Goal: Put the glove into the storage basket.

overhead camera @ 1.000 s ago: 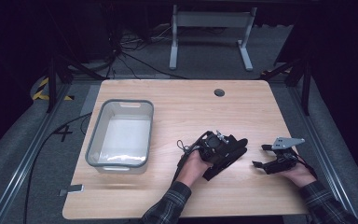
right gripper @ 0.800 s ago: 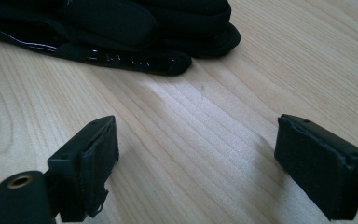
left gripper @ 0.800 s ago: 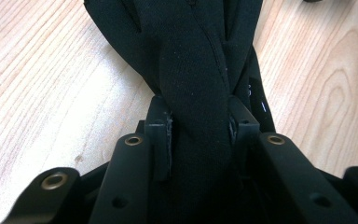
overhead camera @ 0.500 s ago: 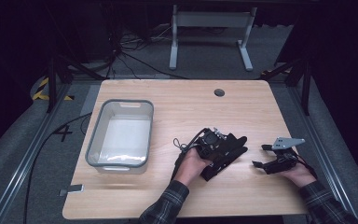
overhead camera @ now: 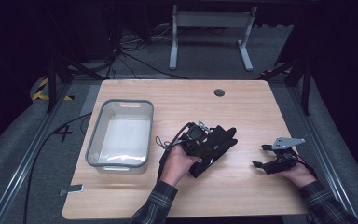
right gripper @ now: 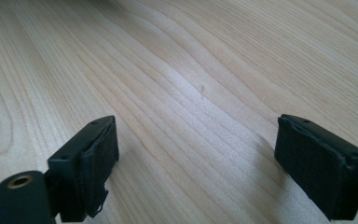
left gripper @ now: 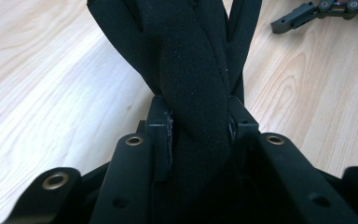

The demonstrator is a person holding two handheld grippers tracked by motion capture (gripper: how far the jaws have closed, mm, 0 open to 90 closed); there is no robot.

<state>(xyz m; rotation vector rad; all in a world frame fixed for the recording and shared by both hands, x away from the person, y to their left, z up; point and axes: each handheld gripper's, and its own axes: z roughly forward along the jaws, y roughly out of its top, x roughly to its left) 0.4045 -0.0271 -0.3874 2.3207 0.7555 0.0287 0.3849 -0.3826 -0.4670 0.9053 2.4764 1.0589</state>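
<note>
Black glove [left gripper: 193,84], unlabelled, sits pinched in left claw [left gripper: 199,128].

The left hand-held gripper [left gripper: 199,128] has its two black jaws clamped on a black fabric glove [left gripper: 191,70], the pads pressing the cloth from both sides. The glove's fabric rises from between the jaws towards the top edge, spreading into finger-like folds there. Beneath lies the light wood-grain table [left gripper: 51,84]. At the upper right corner, the other hand-held gripper [left gripper: 317,11] rests near the table surface.
</note>
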